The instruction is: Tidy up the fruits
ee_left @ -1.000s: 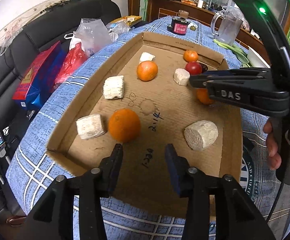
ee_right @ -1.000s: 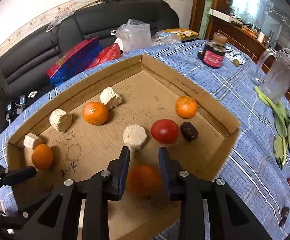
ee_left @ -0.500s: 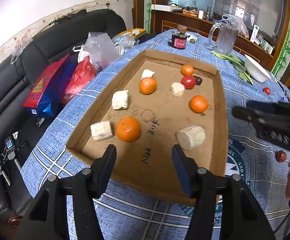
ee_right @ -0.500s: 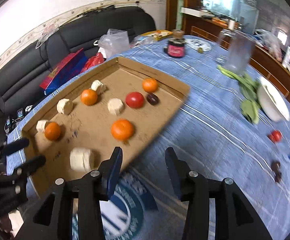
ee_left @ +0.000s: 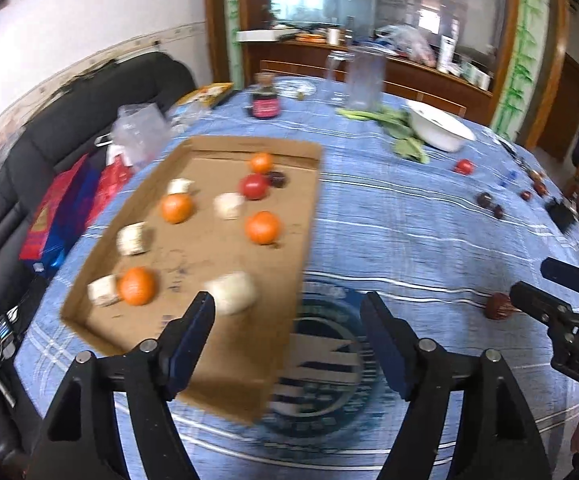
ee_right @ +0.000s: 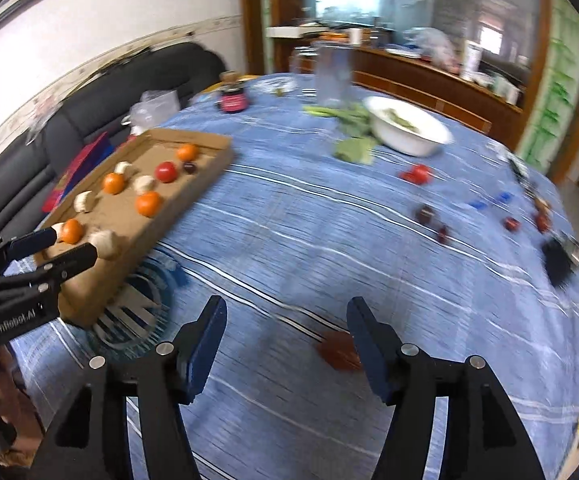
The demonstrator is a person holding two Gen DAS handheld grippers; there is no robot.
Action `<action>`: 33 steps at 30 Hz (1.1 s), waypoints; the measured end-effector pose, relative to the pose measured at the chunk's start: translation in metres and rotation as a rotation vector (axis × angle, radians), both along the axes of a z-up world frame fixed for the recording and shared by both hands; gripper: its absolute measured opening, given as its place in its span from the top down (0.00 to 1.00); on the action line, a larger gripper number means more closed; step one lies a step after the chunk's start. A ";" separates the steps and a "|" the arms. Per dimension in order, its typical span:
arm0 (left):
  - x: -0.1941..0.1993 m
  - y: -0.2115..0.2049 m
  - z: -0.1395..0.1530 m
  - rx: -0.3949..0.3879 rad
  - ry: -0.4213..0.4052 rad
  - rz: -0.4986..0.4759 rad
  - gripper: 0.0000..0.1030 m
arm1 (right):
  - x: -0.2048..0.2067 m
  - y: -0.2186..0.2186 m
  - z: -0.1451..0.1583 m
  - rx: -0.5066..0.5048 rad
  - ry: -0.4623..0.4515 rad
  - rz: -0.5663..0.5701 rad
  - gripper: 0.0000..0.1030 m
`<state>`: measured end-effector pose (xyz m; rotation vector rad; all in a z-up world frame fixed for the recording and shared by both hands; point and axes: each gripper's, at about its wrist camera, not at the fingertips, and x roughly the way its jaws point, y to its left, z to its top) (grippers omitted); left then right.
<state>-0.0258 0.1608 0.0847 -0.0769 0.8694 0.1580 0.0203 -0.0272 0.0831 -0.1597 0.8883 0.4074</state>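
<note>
Cardboard tray [ee_left: 307,216] lies flat on the blue striped tabletop [ee_left: 401,232], long axis running from the near left corner away toward the dark jar [ee_left: 265,101] in the left wrist view; open side up. In the tray, counted: four oranges [ee_left: 263,227], one red tomato [ee_left: 253,186], one dark small fruit [ee_left: 277,178] just beside the tomato, five pale cut chunks [ee_left: 235,292]. Loose on the tabletop to the right of the tray: a red tomato [ee_right: 417,173] near the white bowl [ee_right: 409,128], a handful of small dark and red fruits farther right, too blurred to count, and one brown-red fruit [ee_right: 339,350] near the right gripper [ee_right: 285,336]. Right gripper's jaws have just been opening, now apart, nothing between them; the fruit sits just beside the right-hand finger. Left gripper [ee_left: 287,320] hangs over the tray's near right corner, jaws have just been opening too, wide apart, empty. Green leaves [ee_left: 399,136] lie beside the bowl.
</note>
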 end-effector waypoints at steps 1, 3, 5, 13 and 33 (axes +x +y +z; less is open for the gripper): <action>0.003 -0.009 -0.001 -0.004 0.004 -0.017 0.25 | -0.004 -0.015 0.000 -0.003 -0.007 -0.032 0.35; 0.011 -0.027 -0.005 -0.006 0.017 -0.050 0.24 | -0.007 -0.040 -0.001 0.000 0.000 -0.080 0.35; 0.019 -0.047 -0.009 0.000 0.034 -0.087 0.24 | -0.007 -0.063 -0.005 0.002 0.015 -0.127 0.35; 0.030 -0.089 -0.018 0.037 0.064 -0.145 0.24 | 0.002 -0.110 -0.031 0.064 0.088 -0.170 0.35; 0.107 -0.127 -0.029 0.069 0.105 -0.162 0.24 | 0.020 -0.068 -0.059 0.055 0.098 0.051 0.64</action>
